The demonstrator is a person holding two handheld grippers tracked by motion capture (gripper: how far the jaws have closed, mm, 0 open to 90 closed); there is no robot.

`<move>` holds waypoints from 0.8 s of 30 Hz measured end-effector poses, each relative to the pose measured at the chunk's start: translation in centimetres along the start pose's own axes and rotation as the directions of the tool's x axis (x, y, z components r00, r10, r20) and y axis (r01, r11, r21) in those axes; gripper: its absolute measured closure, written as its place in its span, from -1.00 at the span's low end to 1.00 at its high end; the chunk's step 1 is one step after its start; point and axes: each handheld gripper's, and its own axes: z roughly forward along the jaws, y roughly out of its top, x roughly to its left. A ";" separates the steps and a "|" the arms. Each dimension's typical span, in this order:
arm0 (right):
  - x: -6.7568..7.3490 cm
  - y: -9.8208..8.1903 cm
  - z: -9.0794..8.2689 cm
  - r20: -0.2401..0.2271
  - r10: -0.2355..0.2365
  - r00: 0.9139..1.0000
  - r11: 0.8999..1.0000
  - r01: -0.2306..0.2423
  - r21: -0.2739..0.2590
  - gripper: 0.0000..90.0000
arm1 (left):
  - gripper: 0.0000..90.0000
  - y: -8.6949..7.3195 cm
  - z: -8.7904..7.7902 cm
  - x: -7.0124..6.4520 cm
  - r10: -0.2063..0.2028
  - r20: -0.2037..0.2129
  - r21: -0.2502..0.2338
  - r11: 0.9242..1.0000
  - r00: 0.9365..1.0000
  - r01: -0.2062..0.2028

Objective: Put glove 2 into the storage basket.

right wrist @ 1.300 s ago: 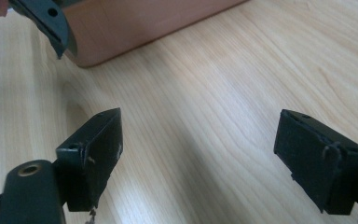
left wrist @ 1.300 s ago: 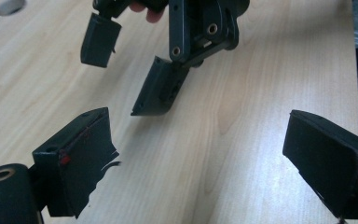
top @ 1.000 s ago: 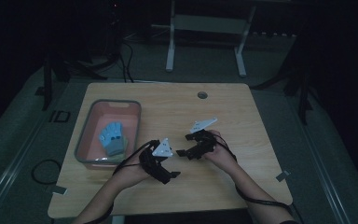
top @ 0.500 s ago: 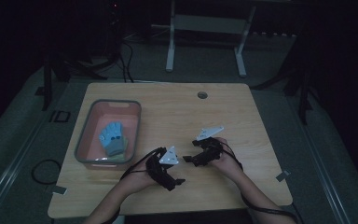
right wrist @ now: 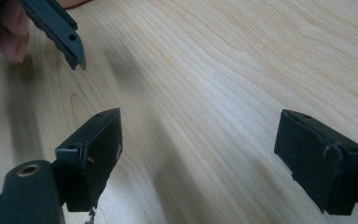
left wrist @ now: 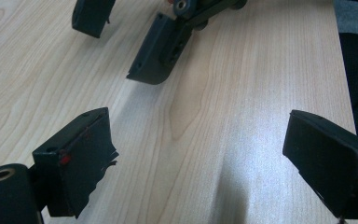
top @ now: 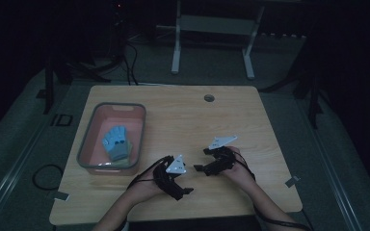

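On the near half of the wooden table, my left gripper and right gripper face each other, a short gap apart. Each has a grey three-cornered plate on top. In the left gripper view, the left gripper is open, with bare wood between its jaws. The right gripper's fingers hang just above the table ahead of it. In the right gripper view, the right gripper is open too, also over bare wood. A jaw of the left gripper and a fingertip of the hand sit at the top left.
A pink tray with a grey rim stands at the table's left, holding a blue glove. A round cable hole is near the far edge. A white frame stands on the dark floor behind the table.
Both hands have drawn back toward the near edge of the table and sunk lower. The jaws of both grippers stand as wide as before.
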 end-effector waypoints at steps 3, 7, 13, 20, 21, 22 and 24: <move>0.0 -0.8 -0.3 0.002 0.007 1.000 1.000 -0.007 -0.003 -0.67 | -0.81 -0.3 0.3 -0.4 0.002 -0.002 -0.011 1.000 1.000 -0.002; 0.1 -1.4 -0.8 0.008 0.014 1.000 1.000 -0.014 -0.015 -0.66 | -0.81 -0.6 0.5 -0.9 0.008 0.003 -0.008 1.000 1.000 -0.008; 0.3 -2.2 -1.2 0.012 0.014 1.000 1.000 -0.014 -0.013 -0.66 | -0.81 -0.8 0.7 -1.2 0.018 -0.004 -0.003 1.000 1.000 -0.018; 0.6 -3.4 -1.9 0.047 0.008 0.999 0.999 -0.007 -0.036 -0.66 | -0.81 -1.1 0.5 -1.7 0.016 -0.017 -0.012 1.000 1.000 -0.016; 0.6 -3.4 -1.9 0.047 0.008 0.999 0.999 -0.007 -0.036 -0.66 | -0.81 -1.2 0.5 -1.8 0.015 -0.023 -0.009 1.000 1.000 -0.015; 0.6 -3.5 -1.9 0.049 0.009 0.999 0.999 -0.008 -0.037 -0.66 | -0.81 -1.3 0.5 -1.8 0.017 -0.028 -0.007 1.000 0.999 -0.017; 0.6 -3.6 -1.9 0.049 0.013 0.999 0.999 -0.011 -0.035 -0.67 | -0.81 -1.4 0.4 -1.8 0.017 -0.033 -0.007 1.000 0.999 -0.017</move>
